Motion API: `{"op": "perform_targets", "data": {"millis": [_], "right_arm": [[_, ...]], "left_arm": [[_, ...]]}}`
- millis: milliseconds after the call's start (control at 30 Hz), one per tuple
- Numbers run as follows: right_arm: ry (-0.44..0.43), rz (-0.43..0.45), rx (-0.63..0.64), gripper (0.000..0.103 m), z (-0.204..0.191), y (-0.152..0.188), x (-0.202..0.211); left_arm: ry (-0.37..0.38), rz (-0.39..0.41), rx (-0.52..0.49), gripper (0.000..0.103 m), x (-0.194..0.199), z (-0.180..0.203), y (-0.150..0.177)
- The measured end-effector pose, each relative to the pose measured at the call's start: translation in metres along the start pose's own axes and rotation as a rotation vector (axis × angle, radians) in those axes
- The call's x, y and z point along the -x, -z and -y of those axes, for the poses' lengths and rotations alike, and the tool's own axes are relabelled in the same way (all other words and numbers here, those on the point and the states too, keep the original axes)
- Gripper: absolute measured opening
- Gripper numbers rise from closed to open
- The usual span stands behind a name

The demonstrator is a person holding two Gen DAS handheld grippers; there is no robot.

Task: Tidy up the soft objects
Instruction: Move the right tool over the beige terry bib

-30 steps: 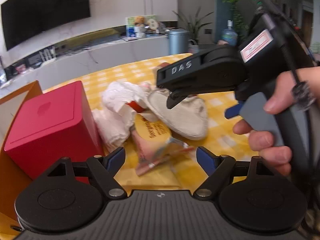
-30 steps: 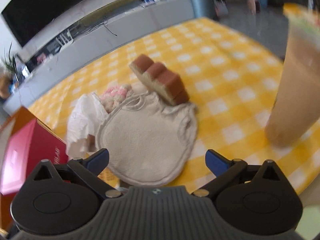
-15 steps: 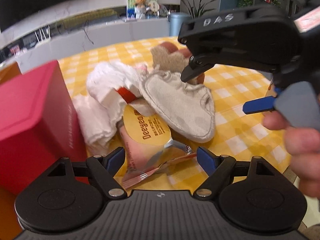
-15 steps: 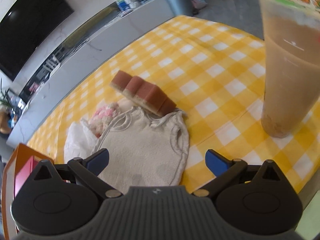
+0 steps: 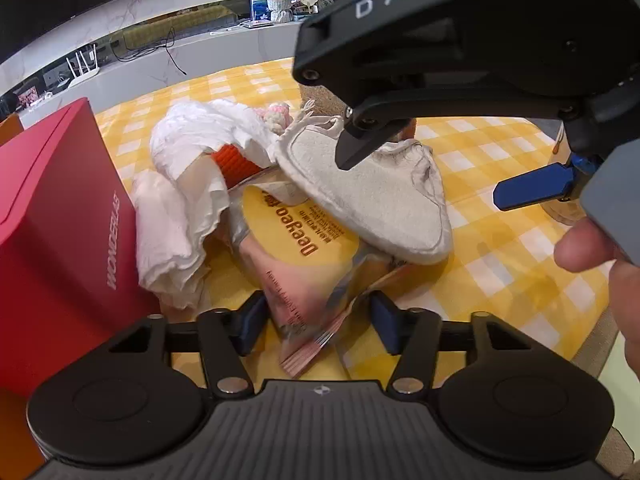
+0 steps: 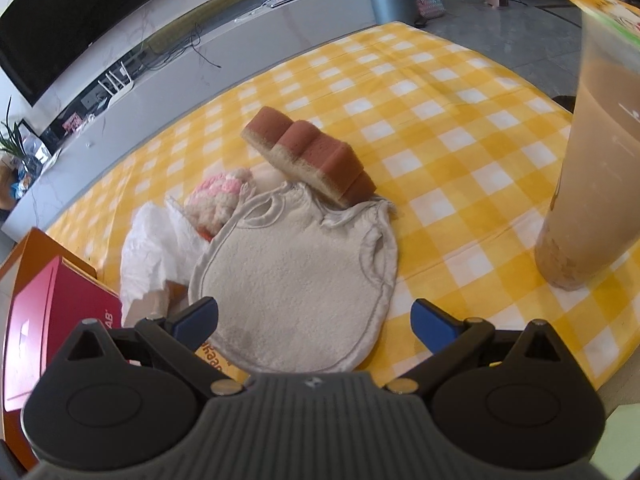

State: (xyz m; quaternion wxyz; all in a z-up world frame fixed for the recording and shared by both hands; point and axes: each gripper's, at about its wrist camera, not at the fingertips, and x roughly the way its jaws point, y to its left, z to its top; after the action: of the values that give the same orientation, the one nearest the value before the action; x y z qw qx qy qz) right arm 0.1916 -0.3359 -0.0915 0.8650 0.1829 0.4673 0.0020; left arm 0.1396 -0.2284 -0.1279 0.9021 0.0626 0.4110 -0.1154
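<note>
A: Where is the left gripper [image 5: 316, 322]?
B: Low over the bench [image 5: 496, 240], at the near end of the soft pile. Its jaws have just been closing, and the crinkly pink and yellow packet [image 5: 304, 264] lies between them; whether the pads press it yet, I cannot tell.
A: And the right gripper [image 6: 314, 322]?
B: Jaws released, wide apart, hovering above the cream bib [image 6: 296, 276], nothing held.
A: How does the pile lie?
B: The bib rests on the packet. A brown sponge [image 6: 312, 158] leans on the bib's far edge, a pink knitted piece [image 6: 218, 198] sits beside it, and white crumpled cloth [image 5: 180, 200] is just beside the red box [image 5: 60, 232].
A: Anything else?
B: A tall cup of milky drink [image 6: 588, 168] stands well apart on the right.
</note>
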Motion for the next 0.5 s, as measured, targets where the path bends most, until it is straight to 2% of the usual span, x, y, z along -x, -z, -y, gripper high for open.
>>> {"op": "perform_targets", "data": {"millis": [33, 100, 167, 267, 300, 333, 367, 433, 500], "right_arm": [[0.005, 0.001, 0.001, 0.1, 0.0, 0.0, 0.001], [0.014, 0.001, -0.008, 0.1, 0.003, 0.0, 0.002], [0.018, 0.001, -0.026, 0.1, 0.006, 0.0, 0.003], [-0.008, -0.009, -0.073, 0.1, 0.014, -0.001, 0.006], [-0.021, -0.01, -0.092, 0.1, 0.017, -0.001, 0.007], [-0.031, -0.01, -0.109, 0.1, 0.018, -0.001, 0.008], [-0.035, -0.008, -0.12, 0.1, 0.02, -0.001, 0.008], [-0.033, -0.002, -0.128, 0.1, 0.02, -0.001, 0.009], [-0.023, -0.006, -0.123, 0.1, 0.018, -0.002, 0.008]], "left_arm": [[0.0, -0.003, -0.001, 0.054, 0.001, 0.0, 0.0], [0.001, -0.011, -0.012, 0.052, 0.005, -0.001, 0.003], [0.013, -0.018, -0.023, 0.04, 0.011, -0.004, 0.008], [0.023, -0.03, -0.024, 0.039, 0.019, -0.007, 0.018], [0.019, -0.03, -0.026, 0.041, 0.021, -0.007, 0.019], [0.01, -0.028, -0.03, 0.05, 0.022, -0.007, 0.02], [0.0, -0.018, -0.032, 0.065, 0.022, -0.006, 0.02], [-0.024, 0.03, -0.044, 0.077, 0.022, -0.003, 0.017], [-0.032, 0.068, -0.073, 0.078, 0.024, 0.0, 0.016]]}}
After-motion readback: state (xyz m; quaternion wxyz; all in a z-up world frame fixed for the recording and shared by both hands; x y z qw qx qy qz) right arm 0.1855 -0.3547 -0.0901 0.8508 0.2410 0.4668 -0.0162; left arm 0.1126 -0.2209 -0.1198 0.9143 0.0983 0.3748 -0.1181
